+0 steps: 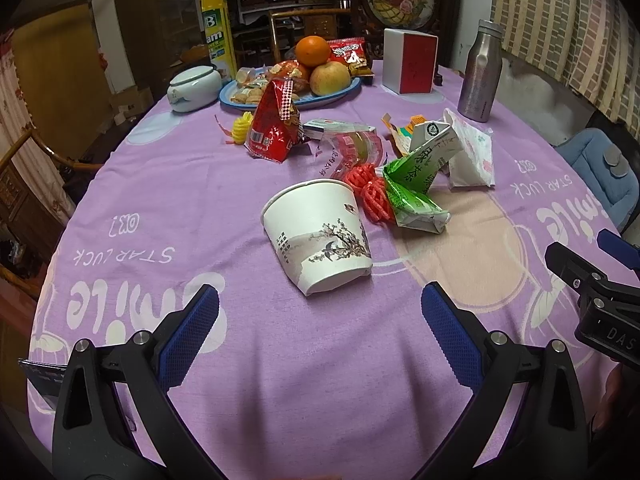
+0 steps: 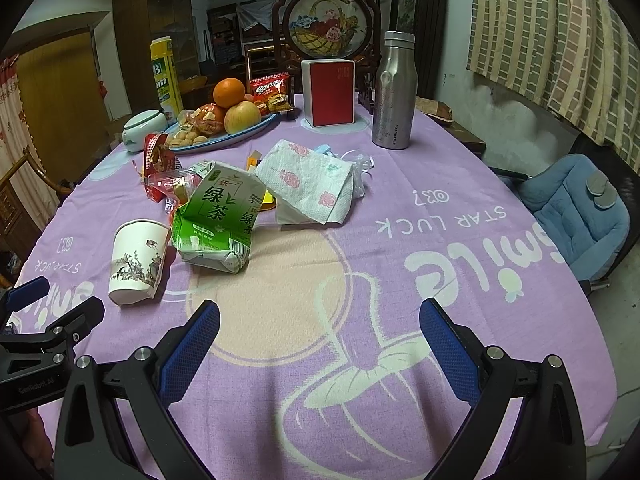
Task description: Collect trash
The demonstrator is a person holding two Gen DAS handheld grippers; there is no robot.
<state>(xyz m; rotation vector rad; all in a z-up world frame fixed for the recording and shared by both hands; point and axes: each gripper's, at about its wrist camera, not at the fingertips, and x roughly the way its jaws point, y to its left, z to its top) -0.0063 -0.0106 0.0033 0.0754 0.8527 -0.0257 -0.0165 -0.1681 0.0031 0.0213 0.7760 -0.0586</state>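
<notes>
"STAR LUCK", "smile" on tablecloth [image 2: 460, 184], "绿茶" on green carton [image 2: 216, 220], "STARBUCKS" on steel bottle [image 2: 394, 92]

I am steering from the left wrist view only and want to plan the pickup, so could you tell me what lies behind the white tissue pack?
Observer: In the right wrist view, crumpled clear plastic lies just behind the tissue pack.
Operator: Thank you. Can you read the green carton's front?
Observer: Yes, the crushed green carton shows large characters there, facing the right gripper.
Operator: Is that gripper holding anything?
Observer: No, it is open and empty above the tablecloth.
</notes>
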